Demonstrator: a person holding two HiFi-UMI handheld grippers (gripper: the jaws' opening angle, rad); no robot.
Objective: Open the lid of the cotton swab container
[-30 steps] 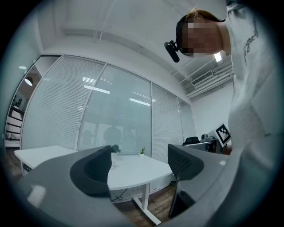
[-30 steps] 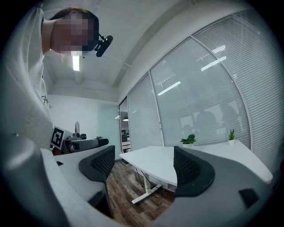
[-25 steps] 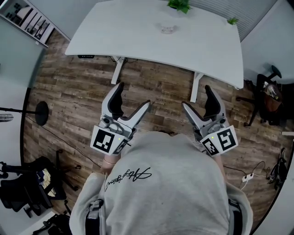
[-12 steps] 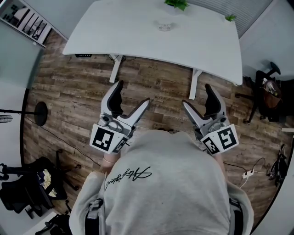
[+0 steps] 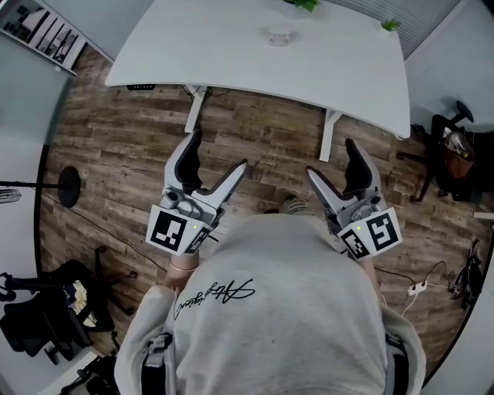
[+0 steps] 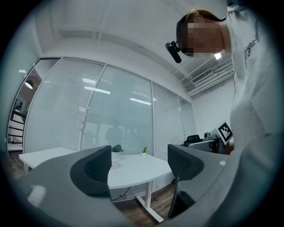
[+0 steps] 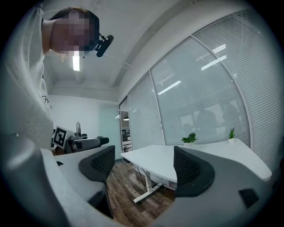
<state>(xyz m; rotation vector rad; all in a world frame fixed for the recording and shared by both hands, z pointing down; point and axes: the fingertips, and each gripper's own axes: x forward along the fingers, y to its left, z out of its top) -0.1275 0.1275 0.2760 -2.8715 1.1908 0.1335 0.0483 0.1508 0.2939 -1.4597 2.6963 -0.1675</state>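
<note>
Left gripper (image 5: pixel 218 153) hangs in front of the person's chest (image 5: pixel 270 308), tips aimed at the table (image 5: pixel 216 62), jaws spread wide. Its own view shows only the table and the glass wall (image 6: pixel 120 115) through the gap, so it holds nothing. This looks like a ready pose: jaws opened in advance, so they need only close once the work is within reach. The container (image 5: pixel 279 36) sits near the table's far edge, about midway along it and just short of the plant (image 5: pixel 305 5) at that edge. It is well apart from both grippers, with bare floor (image 5: pixel 262 139) and most of the tabletop between. It is too small here to tell whether the lid is on, but nothing has touched it, so I judge the task not yet begun. A second plant (image 5: pixel 391 25) stands near the far right corner, clear of any likely path. Right gripper (image 5: pixel 332 160) mirrors the left: same height, close to the chest, jaws wide apart around empty air. Holding the pair level and symmetric probably serves a two-handed job, one bracing the body while the other lifts the lid. The person must first step to the near edge and reach across.
</note>
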